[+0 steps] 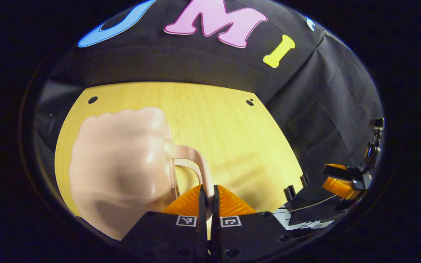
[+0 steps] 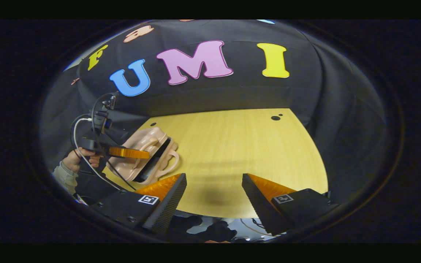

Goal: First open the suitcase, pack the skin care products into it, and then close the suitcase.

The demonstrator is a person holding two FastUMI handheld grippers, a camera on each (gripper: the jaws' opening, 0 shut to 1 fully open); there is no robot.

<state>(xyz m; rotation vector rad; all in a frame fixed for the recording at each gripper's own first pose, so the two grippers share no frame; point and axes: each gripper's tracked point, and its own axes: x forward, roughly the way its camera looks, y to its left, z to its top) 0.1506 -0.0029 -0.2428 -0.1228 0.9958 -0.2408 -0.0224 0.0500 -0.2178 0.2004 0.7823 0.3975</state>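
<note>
Left gripper view looks down the left tongs (image 1: 207,197), whose two fingers (image 1: 220,199) are pressed together on the thin handle (image 1: 192,157) of a pale pink suitcase (image 1: 122,164). The case fills the left of that view, blurred and close, above the light wooden worktop (image 1: 225,120); the handle loops out from its right side and runs down between the fingertips. Far off at the right edge of the same view the right tongs (image 1: 342,179) show past the corner of the worktop. Right gripper view shows the right tongs (image 2: 214,190) with the fingers wide apart and nothing between them, held over the near edge of the worktop (image 2: 232,146). Over at the left of that view the suitcase (image 2: 144,146) is tilted, its two halves slightly parted so a dark gap runs along the seam, with the looped handle (image 2: 170,164) facing the middle of the worktop. The left tongs (image 2: 128,152) reach across the case there, held by a hand (image 2: 82,157) in a light sleeve (image 2: 64,175).
</note>
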